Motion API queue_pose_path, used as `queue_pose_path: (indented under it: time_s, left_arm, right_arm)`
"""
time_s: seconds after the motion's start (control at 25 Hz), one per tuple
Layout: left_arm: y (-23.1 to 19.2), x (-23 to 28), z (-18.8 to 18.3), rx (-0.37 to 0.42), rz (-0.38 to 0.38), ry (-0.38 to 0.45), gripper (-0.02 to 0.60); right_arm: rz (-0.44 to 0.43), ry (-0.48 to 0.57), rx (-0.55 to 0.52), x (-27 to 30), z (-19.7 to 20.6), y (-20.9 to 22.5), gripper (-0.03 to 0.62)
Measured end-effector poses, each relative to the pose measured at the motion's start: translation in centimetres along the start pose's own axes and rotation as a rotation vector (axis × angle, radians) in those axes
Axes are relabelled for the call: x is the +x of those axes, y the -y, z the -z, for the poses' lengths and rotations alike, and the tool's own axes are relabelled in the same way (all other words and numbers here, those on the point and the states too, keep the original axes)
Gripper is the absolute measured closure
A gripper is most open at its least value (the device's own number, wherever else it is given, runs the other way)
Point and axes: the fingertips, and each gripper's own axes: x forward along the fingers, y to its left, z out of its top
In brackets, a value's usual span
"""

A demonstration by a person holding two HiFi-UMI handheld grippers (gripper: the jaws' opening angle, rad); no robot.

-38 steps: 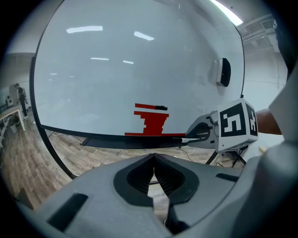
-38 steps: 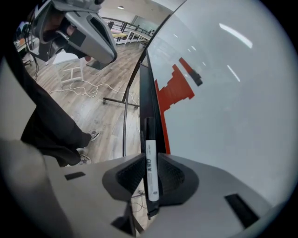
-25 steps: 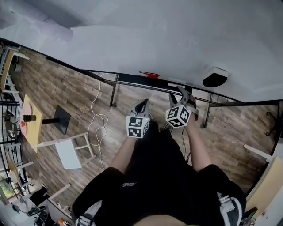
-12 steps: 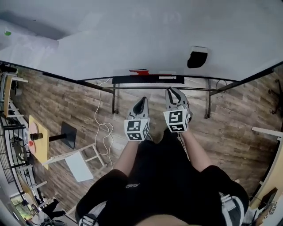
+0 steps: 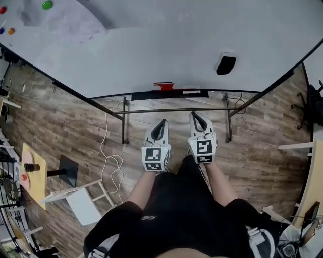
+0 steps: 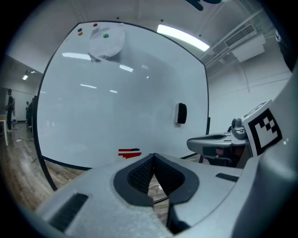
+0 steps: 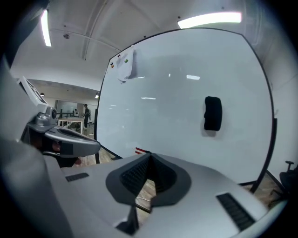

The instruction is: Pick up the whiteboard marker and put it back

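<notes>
- Black shirt fills the bottom of the head view; both forearms reach up-frame from it toward the board.
- Left gripper [image 5: 160, 126], centre of frame: its own view shows the ribbed pads pressed together with nothing between them.
- Right gripper [image 5: 198, 119], just beside it on the right: its pads also meet at the tip, and it is empty.
- Wood-plank floor [image 5: 65, 126] lies beyond the jaws, with a white cable [image 5: 108, 156] looped left of centre.
- The stand's dark crossbar [image 5: 176, 109] runs between the grippers and the board. Neither gripper touches it.
- Whiteboard marker [image 5: 165, 86]: red, lying flat along the tray [image 5: 194, 94] at the board's lower edge, just above centre frame and well apart from both grippers. The left gripper view shows what may be two red barrels there, one with a dark end. I cannot tell them apart further.
- My handling estimate is a light, stiff plastic barrel, smooth and round, so it may roll on the tray or slide in the pads.
- I would grip across the mid-barrel, clear of the cap, with jaws spread first and closed square to its length.
- Whiteboard [image 5: 166, 45] fills the upper frame, with a black eraser [image 5: 225, 64] stuck right of centre.
- Farthest away is a green magnet [image 5: 47, 5] at the upper left.
</notes>
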Motion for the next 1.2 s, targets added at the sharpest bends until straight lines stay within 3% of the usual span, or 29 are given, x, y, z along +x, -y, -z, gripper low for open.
queue_pose_path:
  time_s: [0.2,0.52,0.8,1.2]
  left_arm:
    - [0.3,-4.0,0.5,-0.001,0.059,0.031,0.575]
    - [3.3,-8.3,-2.3,0.027,0.110,0.114,0.575]
    - [6.0,-9.2,-5.6,0.035,0.100,0.170,0.575]
    - [10.0,-9.4,-7.4,0.051,0.095,0.211,0.575]
  right_arm:
    - [0.089,0.003,0.005,-4.8,-0.6,-2.7,0.591]
    - [0.124,0.050,0.004,-11.7,-2.7,-3.7,0.591]
    - [0.092,0.156,0.010,-14.1,-6.7,-2.2,0.591]
    - [0.059,0.207,0.030,-16.8,-7.3,-0.1,0.591]
